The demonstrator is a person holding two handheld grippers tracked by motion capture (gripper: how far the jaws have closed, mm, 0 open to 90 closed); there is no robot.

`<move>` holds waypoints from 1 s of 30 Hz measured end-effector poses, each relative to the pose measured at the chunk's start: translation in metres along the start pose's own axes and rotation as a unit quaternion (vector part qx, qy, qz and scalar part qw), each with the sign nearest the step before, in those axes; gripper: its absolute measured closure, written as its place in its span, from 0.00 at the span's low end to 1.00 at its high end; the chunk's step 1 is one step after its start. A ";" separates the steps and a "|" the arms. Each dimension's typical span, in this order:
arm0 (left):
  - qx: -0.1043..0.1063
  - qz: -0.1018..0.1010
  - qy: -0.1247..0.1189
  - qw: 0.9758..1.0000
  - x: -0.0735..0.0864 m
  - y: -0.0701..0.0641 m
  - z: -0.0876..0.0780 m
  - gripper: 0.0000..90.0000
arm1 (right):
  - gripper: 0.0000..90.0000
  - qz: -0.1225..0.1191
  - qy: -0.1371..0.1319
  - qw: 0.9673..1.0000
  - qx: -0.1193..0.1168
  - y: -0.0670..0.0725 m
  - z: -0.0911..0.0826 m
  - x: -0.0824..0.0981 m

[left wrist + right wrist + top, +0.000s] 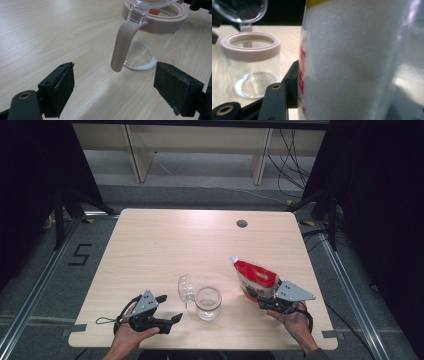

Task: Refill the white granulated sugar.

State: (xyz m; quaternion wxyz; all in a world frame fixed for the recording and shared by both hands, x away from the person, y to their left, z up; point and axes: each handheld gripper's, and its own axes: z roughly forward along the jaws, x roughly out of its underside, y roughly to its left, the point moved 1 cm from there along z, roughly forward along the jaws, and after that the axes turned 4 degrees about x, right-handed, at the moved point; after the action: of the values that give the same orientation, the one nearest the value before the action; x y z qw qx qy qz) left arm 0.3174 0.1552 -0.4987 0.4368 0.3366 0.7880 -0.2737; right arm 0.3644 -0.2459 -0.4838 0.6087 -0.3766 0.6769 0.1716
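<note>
A clear glass jar [207, 302] with a tan collar stands open near the table's front edge. Its clear lid [186, 287] is flipped back to the left. In the left gripper view the jar [150, 37] has a thin white ring of powder on its bottom, and a tan clasp [122, 47] hangs down its side. My left gripper [170, 307] rests open just left of the jar, with nothing between its pads [62, 87]. Right of the jar, my right gripper [260, 297] is shut on the lower part of a red and white pouch [256, 277], which tilts with its spout up and to the left. Close up, the pouch [352, 62] shows white grains inside.
The light wooden table [165, 245] has a round cable hole [242, 223] at the back right. Beyond the table are a grey floor, shelf legs and loose cables. Metal rails run along both sides of the table.
</note>
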 end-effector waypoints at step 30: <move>0.000 0.008 0.000 1.000 0.000 0.002 0.000 0.18 | 0.53 -0.320 0.105 0.941 0.031 0.051 -0.014 -0.033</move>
State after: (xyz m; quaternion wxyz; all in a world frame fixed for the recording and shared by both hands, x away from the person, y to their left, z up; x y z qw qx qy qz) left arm 0.3185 0.1563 -0.4989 0.4388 0.3431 0.7853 -0.2702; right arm 0.3168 -0.2123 -0.4612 0.5687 -0.5697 0.5858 -0.0937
